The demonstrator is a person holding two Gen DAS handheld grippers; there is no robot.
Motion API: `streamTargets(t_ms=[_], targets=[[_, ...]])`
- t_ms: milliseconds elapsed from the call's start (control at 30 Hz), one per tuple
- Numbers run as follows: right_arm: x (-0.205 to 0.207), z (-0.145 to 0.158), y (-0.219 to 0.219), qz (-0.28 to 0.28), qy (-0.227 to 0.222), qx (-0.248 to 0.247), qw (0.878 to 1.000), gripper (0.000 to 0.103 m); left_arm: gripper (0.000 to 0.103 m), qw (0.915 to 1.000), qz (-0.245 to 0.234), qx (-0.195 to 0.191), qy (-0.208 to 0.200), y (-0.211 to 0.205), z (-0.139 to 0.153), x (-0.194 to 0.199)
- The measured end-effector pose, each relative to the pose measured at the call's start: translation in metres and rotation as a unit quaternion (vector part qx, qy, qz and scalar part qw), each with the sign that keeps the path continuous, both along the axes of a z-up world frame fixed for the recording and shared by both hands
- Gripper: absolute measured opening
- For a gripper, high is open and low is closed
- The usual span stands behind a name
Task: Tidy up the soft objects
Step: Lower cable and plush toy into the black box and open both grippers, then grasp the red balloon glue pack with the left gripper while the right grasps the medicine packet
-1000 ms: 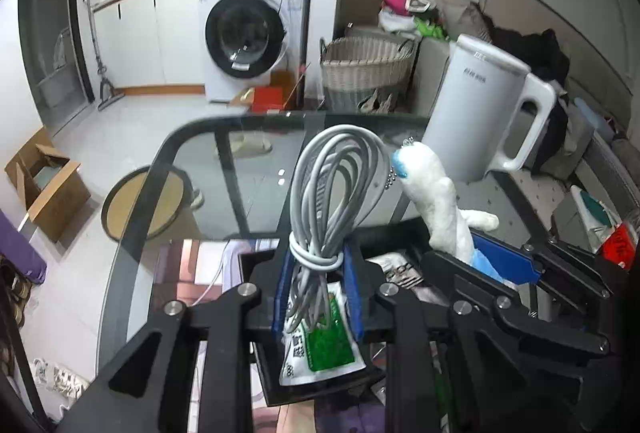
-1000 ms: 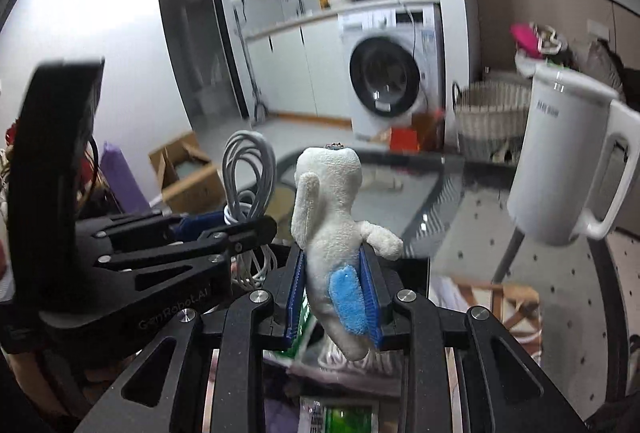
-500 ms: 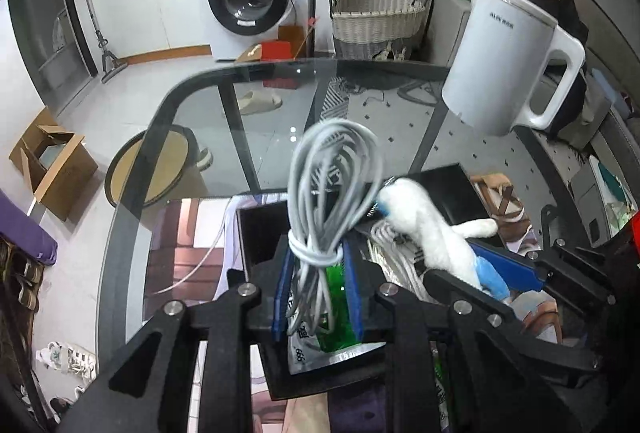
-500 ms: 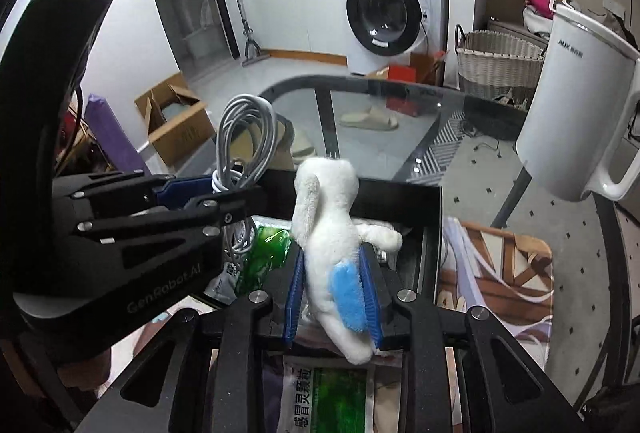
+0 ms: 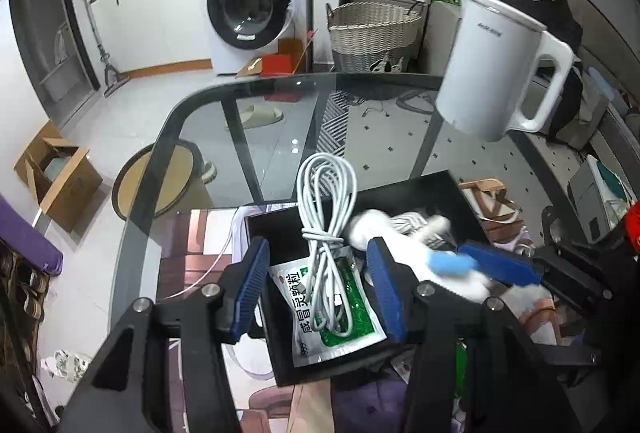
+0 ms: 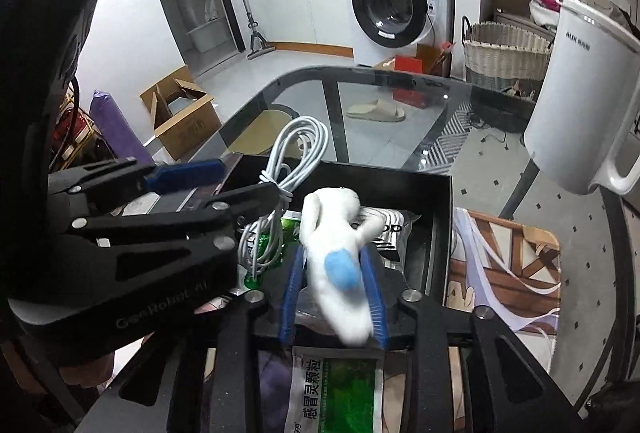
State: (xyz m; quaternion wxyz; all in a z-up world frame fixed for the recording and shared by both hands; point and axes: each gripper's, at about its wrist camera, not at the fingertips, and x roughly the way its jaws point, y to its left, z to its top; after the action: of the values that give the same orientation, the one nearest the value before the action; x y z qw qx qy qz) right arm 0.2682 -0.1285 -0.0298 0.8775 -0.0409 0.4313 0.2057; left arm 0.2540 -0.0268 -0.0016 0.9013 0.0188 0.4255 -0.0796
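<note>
Glass table [image 5: 280, 137] fills the middle of both views. White kettle [image 5: 496, 65] stands on it at upper right. Black tray [image 5: 436, 189] sits on the table at lower centre, holding sachets and other items.

Left gripper [image 5: 320, 285], bottom of the left wrist view: jaws spread and opening, blue pads clear of the cable [image 5: 328, 229]. The coiled white cable lies between them, its lower end on a green sachet [image 5: 340, 309] in the tray, its loop leaning over the tray's far rim.

Right gripper [image 6: 332, 293], bottom centre of the right wrist view: jaws opening. The plush toy [image 6: 336, 245], white with a blue patch, lies blurred between the pads over the tray; contact cannot be told.
</note>
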Motion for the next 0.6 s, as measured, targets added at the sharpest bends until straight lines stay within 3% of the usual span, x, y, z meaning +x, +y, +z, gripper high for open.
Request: streamTargets(t_ms=[100,200,367,600], targets=[[-0.008,0.008,-0.003,0.006,-0.012,0.000,1.000,0.042,0.052,0.9999,-0.012,0.006,-0.006,0.000,0.007,-0.010],[-0.017,0.017,-0.008,0.010,-0.016,0.004,1.000,0.052,0.052,0.9995,-0.027,0.011,-0.010,0.003,0.013,-0.021],[-0.040,0.031,-0.015,0.033,-0.023,0.000,0.999,0.053,0.053,0.9992,-0.039,0.007,-0.009,0.014,0.017,-0.036],[-0.067,0.031,-0.020,0.069,-0.002,-0.008,0.998,0.069,0.055,0.9965,-0.082,0.016,0.006,0.009,0.013,-0.071]])
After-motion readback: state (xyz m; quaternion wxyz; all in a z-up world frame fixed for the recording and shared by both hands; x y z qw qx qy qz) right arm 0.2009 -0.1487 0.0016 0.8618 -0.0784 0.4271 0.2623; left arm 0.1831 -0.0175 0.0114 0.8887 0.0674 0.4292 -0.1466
